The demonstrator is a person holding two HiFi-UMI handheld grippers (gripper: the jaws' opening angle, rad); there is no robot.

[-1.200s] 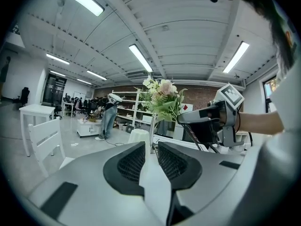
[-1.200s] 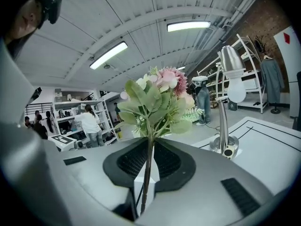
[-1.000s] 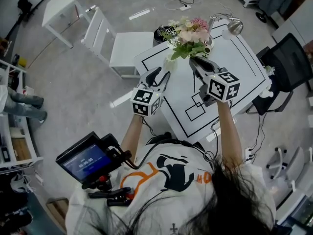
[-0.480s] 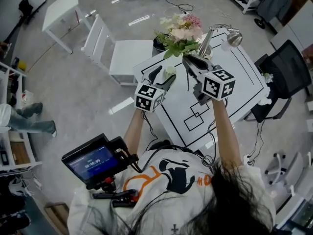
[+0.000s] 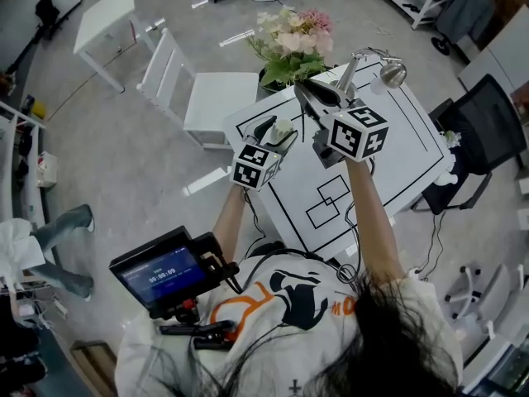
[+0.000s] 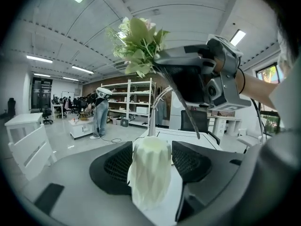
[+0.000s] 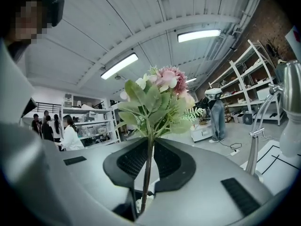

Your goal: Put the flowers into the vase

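So the flowers (image 7: 157,100) are up in the air above the table, not in the vase. It's a fake bunch, pink and cream blooms with a lot of green leaves, and the right gripper (image 7: 149,142) has it by the stem. Its jaws are nearly together, pinching that thin stem, with the blooms sticking up past the tips and the bare stem end poking out below.

The vase (image 6: 150,173) is white and faceted, standing upright on the white table (image 5: 397,139) near the corner on the person's left. The left gripper (image 6: 151,147) has just been opening its jaws, and they're spread wide with the vase right between them, one pad on each side. From the left gripper view the pads look very close to the vase walls but not squeezing them.

From the head view, the bunch hangs beyond the vase, toward the far edge of the table. The table has black lines marked on it. A silver gooseneck lamp (image 5: 388,71) stands to the right of the flowers. A white chair (image 5: 198,89) sits off the table's left side and a black office chair (image 5: 496,131) off its right.
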